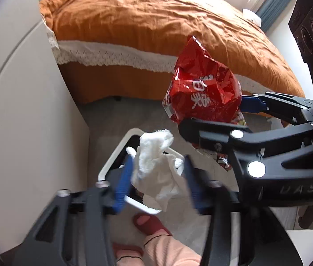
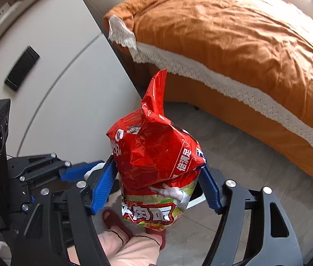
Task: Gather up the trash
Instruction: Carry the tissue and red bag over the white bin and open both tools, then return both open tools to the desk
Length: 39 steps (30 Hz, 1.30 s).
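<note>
Beside the orange bed [image 1: 156, 22], a white bin [image 1: 116, 155] waited on the floor. Left gripper [image 1: 158, 177] jaws pinched a crumpled tissue [image 1: 156, 166] directly above it, seemingly for dropping; right gripper [image 2: 156, 188], at three o'clock, clamped the red noodle wrapper [image 2: 156, 155].

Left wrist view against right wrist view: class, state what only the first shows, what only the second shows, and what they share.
Only the left wrist view shows the white tissue between the left gripper fingers, above the white-rimmed bin.

Only the right wrist view shows the black phone on the white cabinet.

Both show the red snack bag held in the right gripper, and the orange bed.
</note>
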Motion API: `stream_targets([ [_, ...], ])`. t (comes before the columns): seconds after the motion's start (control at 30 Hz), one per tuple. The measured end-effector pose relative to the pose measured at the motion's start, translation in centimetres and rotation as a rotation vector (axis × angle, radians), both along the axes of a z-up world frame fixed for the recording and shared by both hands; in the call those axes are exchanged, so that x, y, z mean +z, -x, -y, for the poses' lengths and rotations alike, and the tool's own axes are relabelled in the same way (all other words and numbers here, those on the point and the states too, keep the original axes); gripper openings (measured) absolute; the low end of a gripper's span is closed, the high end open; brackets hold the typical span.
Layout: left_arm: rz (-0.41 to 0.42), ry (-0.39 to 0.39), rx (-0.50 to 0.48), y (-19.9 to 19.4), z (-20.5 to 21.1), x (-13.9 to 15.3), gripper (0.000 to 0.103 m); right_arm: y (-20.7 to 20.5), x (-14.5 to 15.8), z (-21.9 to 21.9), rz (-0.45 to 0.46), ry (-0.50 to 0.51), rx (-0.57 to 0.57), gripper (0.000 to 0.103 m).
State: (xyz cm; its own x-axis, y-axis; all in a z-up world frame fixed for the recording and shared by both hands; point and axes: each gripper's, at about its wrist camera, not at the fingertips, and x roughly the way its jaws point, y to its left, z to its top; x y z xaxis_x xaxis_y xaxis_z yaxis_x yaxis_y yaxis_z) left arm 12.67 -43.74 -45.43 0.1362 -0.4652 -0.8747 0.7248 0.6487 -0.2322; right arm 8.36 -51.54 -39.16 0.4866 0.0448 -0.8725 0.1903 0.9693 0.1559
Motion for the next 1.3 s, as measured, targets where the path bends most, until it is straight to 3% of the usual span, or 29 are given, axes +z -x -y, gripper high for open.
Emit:
stream_targets([
  [0.03,-0.005,-0.002,-0.009,-0.2,0.1,-0.9,0.092,-0.2,-1.4,0.1,-0.015,-0.006,0.005,0.099],
  [0.2,0.008,-0.051,0.009,-0.7,-0.1,-3.4,0.098,-0.9,-6.4,0.7,-0.076,-0.039,0.003,0.098],
  [0.4,0.038,-0.064,0.013,-0.9,-0.4,-2.4,0.098,-1.6,-6.1,0.9,-0.087,-0.023,0.008,0.098],
  [0.6,0.086,-0.033,0.047,-1.0,-1.4,2.7,0.098,-2.1,-1.3,0.1,-0.042,0.001,0.018,0.098],
  [0.83,0.191,0.04,0.116,0.1,-3.7,12.6,0.098,-1.3,8.7,-2.0,0.103,0.044,0.045,0.098],
  [1.03,0.285,0.117,0.203,0.9,-6.7,20.2,0.098,-2.1,16.4,-5.2,0.233,0.067,0.134,0.098],
  [1.3,0.446,0.1,0.36,0.6,-13.9,26.4,0.098,-4.3,22.5,-12.2,0.387,0.089,0.315,0.098],
])
